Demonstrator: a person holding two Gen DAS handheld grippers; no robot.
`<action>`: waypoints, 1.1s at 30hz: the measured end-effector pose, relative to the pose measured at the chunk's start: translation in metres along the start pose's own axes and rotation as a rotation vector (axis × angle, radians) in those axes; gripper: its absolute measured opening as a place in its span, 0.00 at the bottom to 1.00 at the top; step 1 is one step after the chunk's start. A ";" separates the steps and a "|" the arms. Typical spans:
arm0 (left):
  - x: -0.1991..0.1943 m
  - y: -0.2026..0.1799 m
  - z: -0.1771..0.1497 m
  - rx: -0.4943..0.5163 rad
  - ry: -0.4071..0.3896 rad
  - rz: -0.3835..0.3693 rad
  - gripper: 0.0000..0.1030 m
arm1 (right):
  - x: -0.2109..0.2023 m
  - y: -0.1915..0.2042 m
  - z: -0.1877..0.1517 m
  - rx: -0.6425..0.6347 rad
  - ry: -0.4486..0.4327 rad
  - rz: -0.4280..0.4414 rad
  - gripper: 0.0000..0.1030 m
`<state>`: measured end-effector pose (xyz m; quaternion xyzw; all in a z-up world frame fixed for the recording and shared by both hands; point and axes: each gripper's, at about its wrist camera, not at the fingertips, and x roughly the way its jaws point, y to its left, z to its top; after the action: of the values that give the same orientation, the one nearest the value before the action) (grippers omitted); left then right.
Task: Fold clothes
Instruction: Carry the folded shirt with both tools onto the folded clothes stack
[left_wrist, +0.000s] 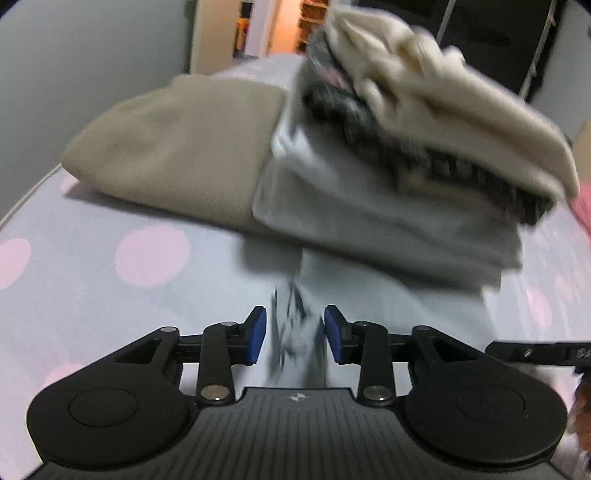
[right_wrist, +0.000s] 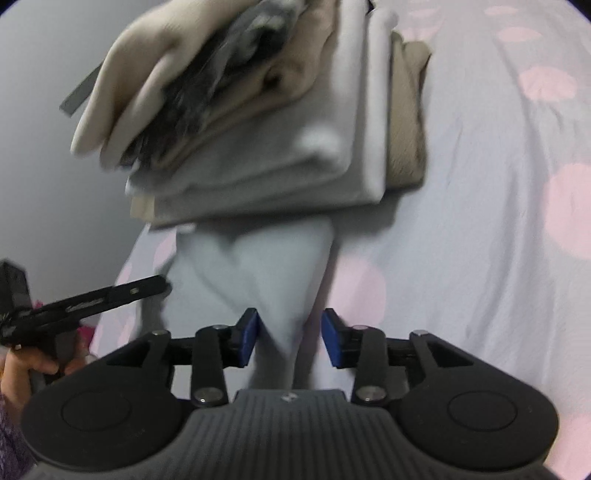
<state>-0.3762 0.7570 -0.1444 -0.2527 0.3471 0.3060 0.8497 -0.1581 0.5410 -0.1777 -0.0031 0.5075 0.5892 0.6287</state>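
Two tools, left tool (left_wrist: 294, 335) and right tool (right_wrist: 288, 338), each agape astride pale grey soft cotton garment (right_wrist: 258, 266) on dotted bed (right_wrist: 480, 221), folded stack (right_wrist: 295, 129) at twelve o'clock; limp, light, best pinched at edges.

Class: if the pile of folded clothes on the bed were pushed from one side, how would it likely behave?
The pile of folded clothes would probably sag and shear rather than slide whole: it is soft fabric layers. Its cream top garment overhangs the edge, so it may slip off first. The spotted bedsheet looks soft, likely dragging.
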 end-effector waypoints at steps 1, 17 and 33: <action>0.003 0.001 0.003 -0.026 -0.001 -0.004 0.34 | 0.002 -0.004 0.006 0.030 -0.005 -0.001 0.41; 0.031 0.008 -0.009 -0.054 0.055 0.240 0.00 | 0.028 -0.014 0.027 -0.022 -0.097 -0.086 0.08; 0.026 -0.074 0.001 0.098 -0.005 -0.004 0.00 | 0.015 0.057 0.014 -0.396 -0.107 -0.048 0.10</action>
<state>-0.3089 0.7157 -0.1473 -0.2109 0.3587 0.2876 0.8627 -0.1948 0.5778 -0.1465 -0.1074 0.3472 0.6618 0.6557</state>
